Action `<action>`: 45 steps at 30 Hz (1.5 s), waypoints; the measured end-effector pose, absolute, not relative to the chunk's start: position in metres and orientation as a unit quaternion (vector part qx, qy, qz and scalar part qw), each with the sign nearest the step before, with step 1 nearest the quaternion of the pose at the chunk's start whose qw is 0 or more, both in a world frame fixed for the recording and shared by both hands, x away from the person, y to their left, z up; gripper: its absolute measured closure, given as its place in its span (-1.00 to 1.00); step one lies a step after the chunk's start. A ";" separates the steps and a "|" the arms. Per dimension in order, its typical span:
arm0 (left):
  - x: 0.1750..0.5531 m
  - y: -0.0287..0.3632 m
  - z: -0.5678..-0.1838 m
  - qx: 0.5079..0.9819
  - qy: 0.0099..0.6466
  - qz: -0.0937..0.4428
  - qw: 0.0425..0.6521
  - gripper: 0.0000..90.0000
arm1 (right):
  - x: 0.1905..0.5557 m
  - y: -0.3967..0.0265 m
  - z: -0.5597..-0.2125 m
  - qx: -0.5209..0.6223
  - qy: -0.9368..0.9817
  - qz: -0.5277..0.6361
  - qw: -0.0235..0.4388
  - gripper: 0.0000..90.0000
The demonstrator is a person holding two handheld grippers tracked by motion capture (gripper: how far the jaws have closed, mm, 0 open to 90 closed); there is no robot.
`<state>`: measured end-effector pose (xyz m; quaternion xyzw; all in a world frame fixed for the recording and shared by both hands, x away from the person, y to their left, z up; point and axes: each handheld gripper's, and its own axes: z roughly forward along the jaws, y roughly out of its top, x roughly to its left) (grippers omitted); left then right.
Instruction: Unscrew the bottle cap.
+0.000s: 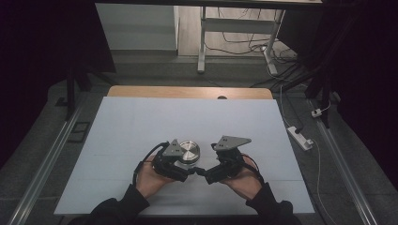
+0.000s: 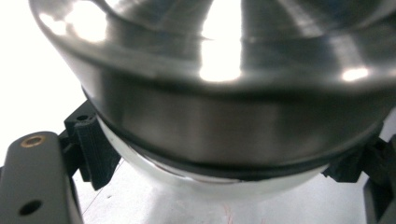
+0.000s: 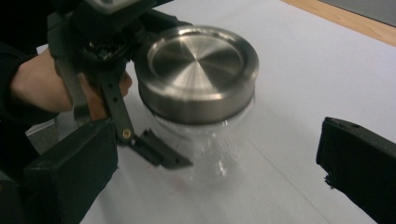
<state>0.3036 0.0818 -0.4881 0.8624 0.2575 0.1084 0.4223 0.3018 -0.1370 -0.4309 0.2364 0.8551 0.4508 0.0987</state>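
Observation:
A clear glass jar (image 1: 189,161) with a brushed steel lid (image 1: 189,151) stands on the white table (image 1: 141,122), near the front centre. My left gripper (image 1: 187,165) reaches in from the left, just under the lid. In the left gripper view its jaws press the glass body (image 2: 210,186) from both sides, shut on the jar. My right gripper (image 1: 202,168) sits just right of the jar and points at it. Its jaws are spread wide and open in the right gripper view, the jar (image 3: 205,135) ahead of them and apart from both. One left gripper finger (image 3: 159,151) lies beside the jar's base.
A wooden strip (image 1: 187,92) runs along the table's far edge. Beyond it are a white frame's legs (image 1: 202,42) and loose cables on the floor. A power strip (image 1: 300,137) lies on the floor to the right. Both of the person's hands rest near the front edge.

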 end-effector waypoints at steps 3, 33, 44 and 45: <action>0.303 0.080 -0.489 0.864 0.256 0.107 0.421 -0.65 | 0.306 -0.129 -0.429 0.231 0.857 0.449 0.098 -1.00; 0.304 0.087 -0.481 0.881 0.166 0.057 0.440 -0.65 | 0.325 -0.115 -0.421 0.121 0.879 0.461 0.020 -0.57; 0.300 0.078 -0.482 0.879 0.206 0.093 0.420 -0.65 | 0.318 -0.103 -0.425 0.200 0.864 0.459 0.052 -0.67; 0.300 0.078 -0.482 0.879 0.206 0.093 0.420 -0.65 | 0.316 -0.101 -0.425 0.202 0.864 0.457 0.061 -0.60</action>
